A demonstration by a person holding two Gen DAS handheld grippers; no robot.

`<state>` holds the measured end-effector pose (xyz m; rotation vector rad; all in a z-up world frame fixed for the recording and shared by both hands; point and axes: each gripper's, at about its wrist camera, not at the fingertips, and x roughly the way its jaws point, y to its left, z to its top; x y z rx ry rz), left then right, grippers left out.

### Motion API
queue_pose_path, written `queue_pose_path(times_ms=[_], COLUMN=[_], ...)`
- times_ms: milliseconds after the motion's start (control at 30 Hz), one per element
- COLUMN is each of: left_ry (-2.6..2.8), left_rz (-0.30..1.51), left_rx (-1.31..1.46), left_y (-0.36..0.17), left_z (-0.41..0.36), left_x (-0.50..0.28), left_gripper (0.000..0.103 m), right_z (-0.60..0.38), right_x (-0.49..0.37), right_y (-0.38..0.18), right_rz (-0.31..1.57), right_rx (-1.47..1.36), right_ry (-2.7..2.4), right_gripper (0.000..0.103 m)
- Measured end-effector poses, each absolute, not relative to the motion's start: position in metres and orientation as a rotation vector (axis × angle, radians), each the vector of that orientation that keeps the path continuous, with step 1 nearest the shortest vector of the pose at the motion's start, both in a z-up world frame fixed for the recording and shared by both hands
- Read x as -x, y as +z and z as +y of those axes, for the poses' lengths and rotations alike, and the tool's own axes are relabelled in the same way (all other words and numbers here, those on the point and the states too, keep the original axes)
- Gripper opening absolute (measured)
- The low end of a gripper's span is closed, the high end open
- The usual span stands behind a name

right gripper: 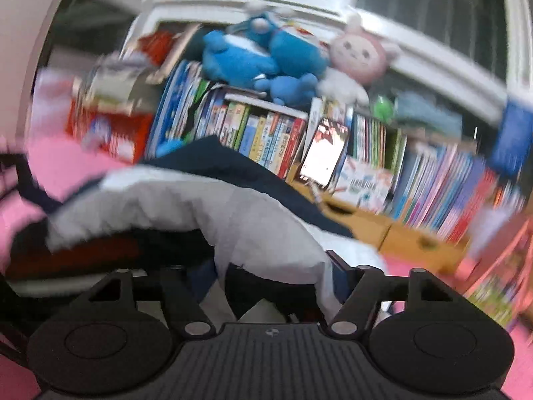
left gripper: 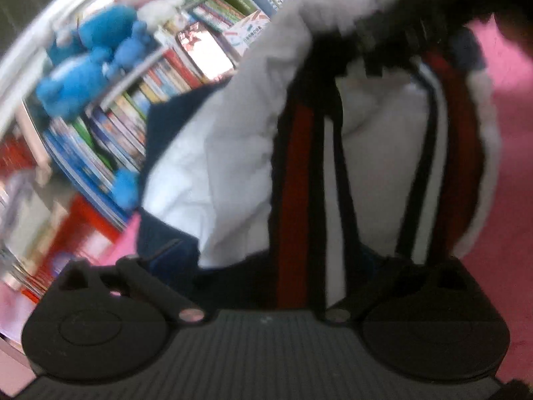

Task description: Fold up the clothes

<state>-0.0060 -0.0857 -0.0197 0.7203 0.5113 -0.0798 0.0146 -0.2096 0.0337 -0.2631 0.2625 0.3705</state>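
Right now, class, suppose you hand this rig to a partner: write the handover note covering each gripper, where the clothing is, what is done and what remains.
Left gripper: fingertips hidden under the cloth, apparently gripping the garment by its red-and-black striped band.
Right gripper: buried in the garment's white fabric; the grip itself is hidden.
Garment: white with navy parts, lifted and bunched between both grippers over the pink surface, in front of the bookshelf.
Done: garment picked up. No neat fold shows yet.
Left: spread it flat, fold it, set it down. The frames are blurred, so check both grips first.
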Motion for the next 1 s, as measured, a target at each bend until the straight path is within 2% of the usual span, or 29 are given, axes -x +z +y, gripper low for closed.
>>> queue_pose_path(times_ms=[67, 167, 267, 300, 367, 433, 500, 567, 633, 800, 833, 867, 900, 933, 1000], left_ry=[-0.053, 0.032, 0.071, 0.079, 0.09, 0.072, 0.019, -0.042, -0.105, -0.115, -0.1, -0.079, -0.058, -0.036, 0.008], left_rz=[0.46, 0.373, 0.295, 0.274, 0.241, 0.216, 0.217, 0.217, 0.218, 0.212, 0.217, 0.232, 0.25, 0.268, 0.305], left_rx=[-0.74, -0.703, -0.591, -0.567, -0.528, -0.467, -0.382, -0.278, -0.19, -0.138, -0.145, -0.153, -0.166, -0.18, -0.208], left_y=[-0.019, -0.005, 0.022, 0.031, 0.046, 0.061, 0.074, 0.086, 0.096, 0.103, 0.101, 0.099, 0.094, 0.088, 0.078], left_z=[-0.087, -0.078, -0.062, -0.058, -0.051, -0.043, -0.035, -0.025, -0.017, -0.01, -0.009, -0.007, -0.006, -0.005, -0.004], left_x=[0.008, 0.011, 0.019, 0.022, 0.027, 0.03, 0.033, 0.037, 0.041, 0.048, 0.05, 0.051, 0.05, 0.049, 0.047], left_gripper=[0.101, 0.089, 0.088, 0.088, 0.088, 0.088, 0.088, 0.088, 0.088, 0.087, 0.088, 0.088, 0.09, 0.091, 0.093], right_z=[-0.224, -0.254, -0.278, -0.28, -0.277, -0.262, -0.242, -0.223, -0.203, -0.179, -0.181, -0.183, -0.185, -0.187, -0.191], right_x=[-0.018, -0.026, -0.031, -0.027, -0.013, 0.008, 0.034, 0.06, 0.084, 0.08, 0.078, 0.077, 0.075, 0.073, 0.07], right_y=[0.043, 0.056, 0.062, 0.062, 0.063, 0.06, 0.047, 0.034, 0.022, 0.018, 0.02, 0.023, 0.025, 0.028, 0.033], right_rz=[0.31, 0.4, 0.426, 0.407, 0.349, 0.255, 0.119, -0.018, -0.142, -0.119, -0.124, -0.129, -0.133, -0.138, -0.148], right_rx=[0.133, -0.129, -0.236, -0.207, -0.092, 0.069, 0.232, 0.392, 0.538, 0.55, 0.537, 0.523, 0.51, 0.497, 0.47], right_ry=[0.427, 0.573, 0.618, 0.599, 0.545, 0.485, 0.431, 0.373, 0.323, 0.353, 0.327, 0.301, 0.275, 0.249, 0.197], right_gripper=[0.065, 0.065, 0.069, 0.072, 0.084, 0.089, 0.09, 0.1, 0.103, 0.101, 0.097, 0.083, 0.075, 0.072, 0.071])
